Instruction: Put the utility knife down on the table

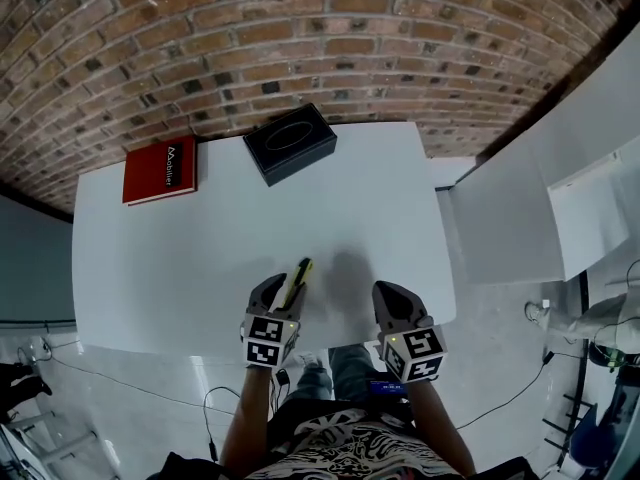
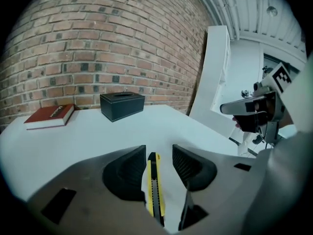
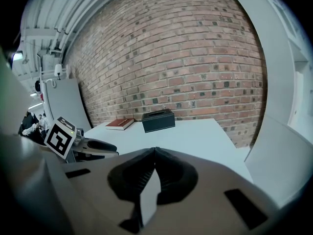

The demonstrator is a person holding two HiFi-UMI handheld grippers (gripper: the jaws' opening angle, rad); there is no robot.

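The yellow and black utility knife [image 1: 297, 281] lies lengthwise between the jaws of my left gripper [image 1: 283, 286], near the front edge of the white table [image 1: 190, 258]. In the left gripper view the knife [image 2: 154, 185] sits close against the left jaw, with a clear gap to the right jaw, so the left gripper [image 2: 159, 153] is open. It seems to rest on the tabletop. My right gripper [image 1: 392, 298] hovers just right of it near the table's front edge. Its jaws [image 3: 154, 152] meet with nothing between them.
A black tissue box [image 1: 290, 143] stands at the back middle of the table and a red book [image 1: 160, 169] lies at the back left, under a brick wall. A white cabinet [image 1: 540, 198] stands to the right. Cables run over the floor.
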